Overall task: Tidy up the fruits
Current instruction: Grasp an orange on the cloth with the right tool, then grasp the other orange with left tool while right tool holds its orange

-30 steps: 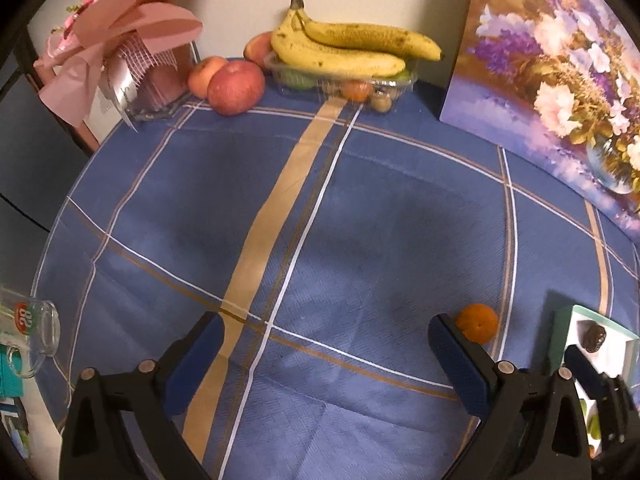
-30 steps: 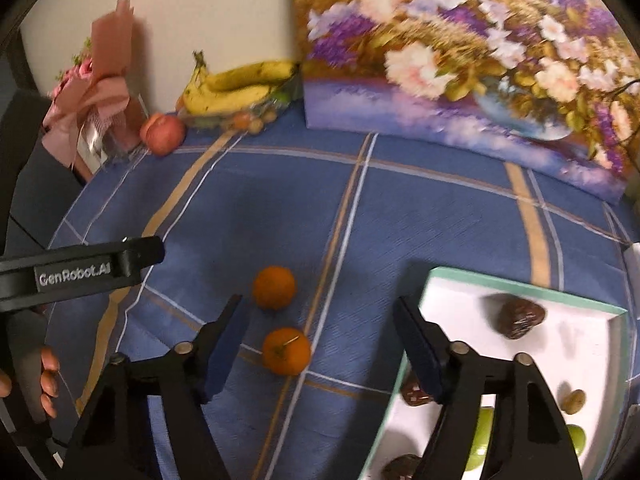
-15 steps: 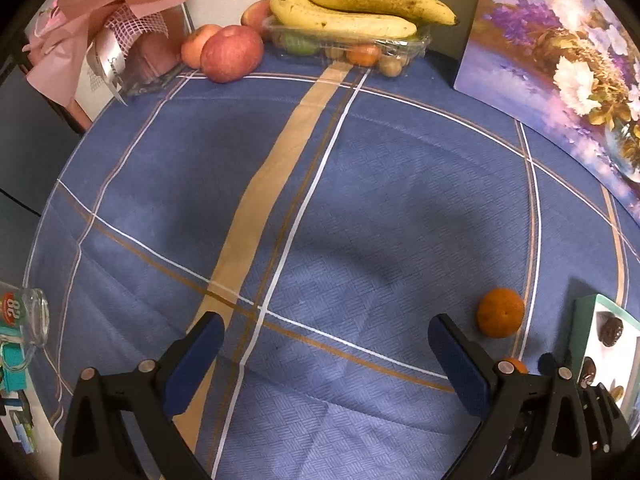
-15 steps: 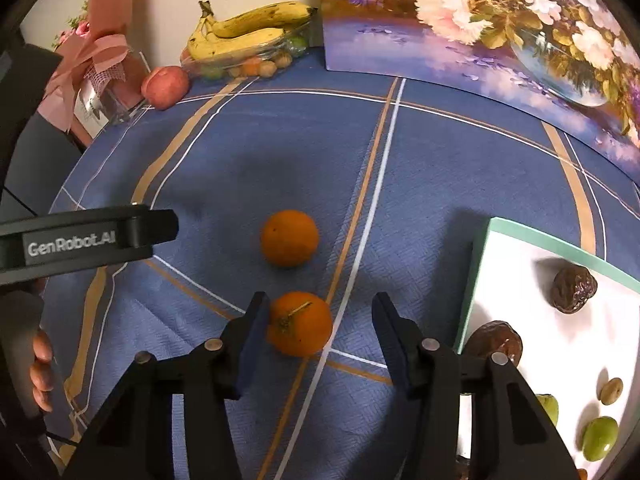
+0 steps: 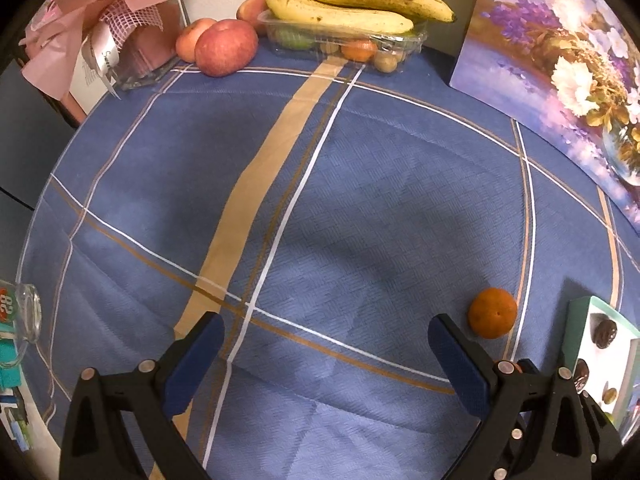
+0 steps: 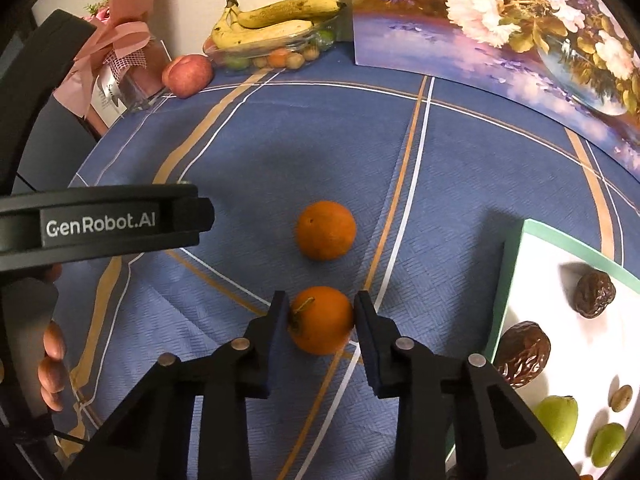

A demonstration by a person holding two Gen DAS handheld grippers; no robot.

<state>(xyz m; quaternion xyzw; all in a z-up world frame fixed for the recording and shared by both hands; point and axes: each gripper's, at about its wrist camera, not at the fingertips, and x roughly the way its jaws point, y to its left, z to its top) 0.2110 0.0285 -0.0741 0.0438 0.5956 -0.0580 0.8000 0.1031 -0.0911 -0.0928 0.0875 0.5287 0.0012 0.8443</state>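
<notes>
Right gripper (image 6: pixel 321 320) clamped on near orange (image 6: pixel 321 319); left gripper (image 5: pixel 325 356) spread wide, empty. Far orange (image 6: pixel 325 229) on cloth, not yet in tray (image 6: pixel 516 280) with dates and green fruit.

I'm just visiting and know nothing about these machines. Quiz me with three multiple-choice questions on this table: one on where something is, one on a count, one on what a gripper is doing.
1. Where do the bananas lie?
A. on the clear fruit tray at the wall
B. in the white box
C. on the floor

2. How many oranges sit on the blue tablecloth?
A. one
B. two
C. four

3. What is the right gripper doing?
A. hanging wide open
B. holding an apple
C. closed on the near orange

Answers: 1 A, they rest across the tray. 2 B, the near orange and the far orange. 3 C, both fingers press its sides.
</notes>
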